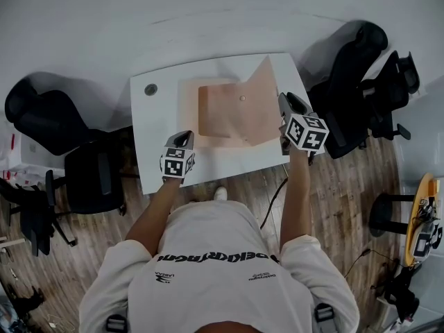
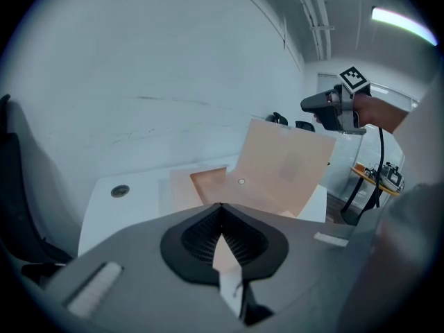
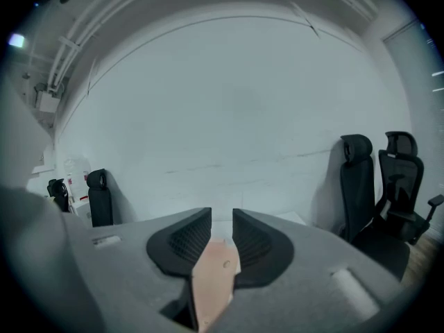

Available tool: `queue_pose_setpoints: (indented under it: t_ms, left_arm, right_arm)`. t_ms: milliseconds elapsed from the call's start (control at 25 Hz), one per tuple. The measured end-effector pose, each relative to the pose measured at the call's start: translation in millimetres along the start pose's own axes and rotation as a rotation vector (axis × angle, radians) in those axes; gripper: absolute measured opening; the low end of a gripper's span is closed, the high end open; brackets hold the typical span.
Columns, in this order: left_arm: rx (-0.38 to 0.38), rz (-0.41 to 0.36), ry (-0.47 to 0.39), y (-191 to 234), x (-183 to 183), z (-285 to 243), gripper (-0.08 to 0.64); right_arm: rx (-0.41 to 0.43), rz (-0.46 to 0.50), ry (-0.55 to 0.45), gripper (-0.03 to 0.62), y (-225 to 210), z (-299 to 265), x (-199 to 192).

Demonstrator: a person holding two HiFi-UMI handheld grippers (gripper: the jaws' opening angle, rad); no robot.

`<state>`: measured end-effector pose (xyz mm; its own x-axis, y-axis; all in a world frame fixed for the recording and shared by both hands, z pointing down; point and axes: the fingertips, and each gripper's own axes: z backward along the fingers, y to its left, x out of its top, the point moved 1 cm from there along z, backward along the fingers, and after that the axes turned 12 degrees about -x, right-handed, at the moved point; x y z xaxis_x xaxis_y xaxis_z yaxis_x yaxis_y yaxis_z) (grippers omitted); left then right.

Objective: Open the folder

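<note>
Folder (image 1: pixel 229 113) lay on the middle of the table (image 1: pixel 156 123). It looked like thin peach plastic sheet, judged light, bendy and slick, so best taken at a free edge or corner rather than the face. Its flap (image 1: pixel 262 92) stood tilted up on the right side.

Left gripper (image 2: pixel 220 217) pointed down over the table's near edge, clamped tight on a strip of the folder.

Right gripper (image 3: pixel 222 227) was held higher beside the flap, closer to level. Its jaws were partly apart with the flap's edge between them and a gap showing, so no firm pinch was seen.
</note>
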<state>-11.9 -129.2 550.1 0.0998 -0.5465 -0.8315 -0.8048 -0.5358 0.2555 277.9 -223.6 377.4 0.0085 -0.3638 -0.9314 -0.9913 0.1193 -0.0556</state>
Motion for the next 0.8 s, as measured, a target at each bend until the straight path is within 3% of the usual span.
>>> queue_pose_setpoints:
  t_ms: [320, 560, 800]
  left_arm:
    - [-0.02, 0.055, -0.104, -9, 32, 21, -0.006]
    - [-0.035, 0.027, -0.184, -23, 65, 38, -0.006]
    - [-0.036, 0.0, -0.211, -34, 75, 46, -0.008]
  right_arm:
    - [0.03, 0.0, -0.058, 0.003, 47, 20, -1]
    - [0.081, 0.004, -0.074, 0.002, 94, 35, -16]
    - [0.092, 0.011, -0.101, 0.002, 120, 49, -27]
